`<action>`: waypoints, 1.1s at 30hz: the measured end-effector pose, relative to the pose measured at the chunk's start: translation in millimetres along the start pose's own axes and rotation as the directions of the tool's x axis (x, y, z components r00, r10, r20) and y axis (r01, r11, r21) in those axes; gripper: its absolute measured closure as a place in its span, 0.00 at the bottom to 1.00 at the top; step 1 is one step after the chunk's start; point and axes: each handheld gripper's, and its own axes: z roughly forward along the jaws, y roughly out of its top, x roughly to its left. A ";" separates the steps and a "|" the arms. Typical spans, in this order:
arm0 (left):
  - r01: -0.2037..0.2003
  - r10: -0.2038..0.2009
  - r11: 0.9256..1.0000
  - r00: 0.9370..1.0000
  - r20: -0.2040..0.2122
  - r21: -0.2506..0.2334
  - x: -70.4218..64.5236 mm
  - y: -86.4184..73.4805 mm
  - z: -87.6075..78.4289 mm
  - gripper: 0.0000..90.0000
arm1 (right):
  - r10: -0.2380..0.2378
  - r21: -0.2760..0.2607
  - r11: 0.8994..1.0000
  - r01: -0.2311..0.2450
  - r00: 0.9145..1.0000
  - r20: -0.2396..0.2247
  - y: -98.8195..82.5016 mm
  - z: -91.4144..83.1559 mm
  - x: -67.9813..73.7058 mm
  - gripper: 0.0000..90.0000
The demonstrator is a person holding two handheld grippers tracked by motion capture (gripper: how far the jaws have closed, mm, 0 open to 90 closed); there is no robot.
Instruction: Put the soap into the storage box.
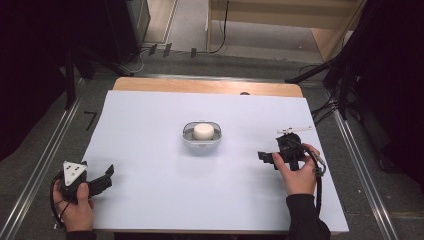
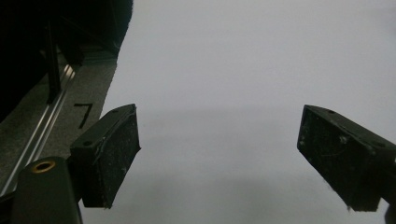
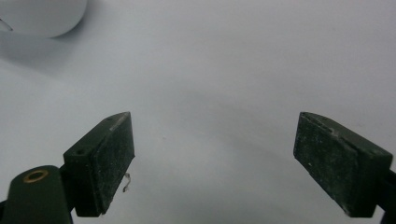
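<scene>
Here: one bowl (image 1: 202, 136) holding one white puck (image 1: 203, 131); left gripper (image 1: 106, 176), right gripper (image 1: 261, 156) both released, empty.

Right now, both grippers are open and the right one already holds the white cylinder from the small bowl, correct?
Not quite. The right gripper holds nothing: the right gripper view shows its fingers apart over bare table. The high view shows the white cylinder inside the small bowl. The left gripper is open too.
</scene>
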 end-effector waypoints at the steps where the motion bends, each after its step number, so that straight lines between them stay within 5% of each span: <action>1: 0.000 0.000 1.000 1.000 0.000 0.000 0.0 0.0 0.0 0.16 | 0.004 -0.002 1.000 -0.004 1.000 0.003 -2.9 -0.7 -1.8 0.15; 13: 0.001 -0.001 1.000 1.000 0.001 0.000 0.1 0.0 -0.2 0.15 | 0.051 -0.019 0.999 -0.051 0.998 0.020 -37.9 -8.3 -25.3 0.15; 33: -0.002 0.002 1.000 1.000 0.000 -0.002 -0.4 -0.1 -0.3 0.16 | 0.060 -0.076 0.995 -0.057 0.997 0.044 -85.8 -25.2 -54.4 0.14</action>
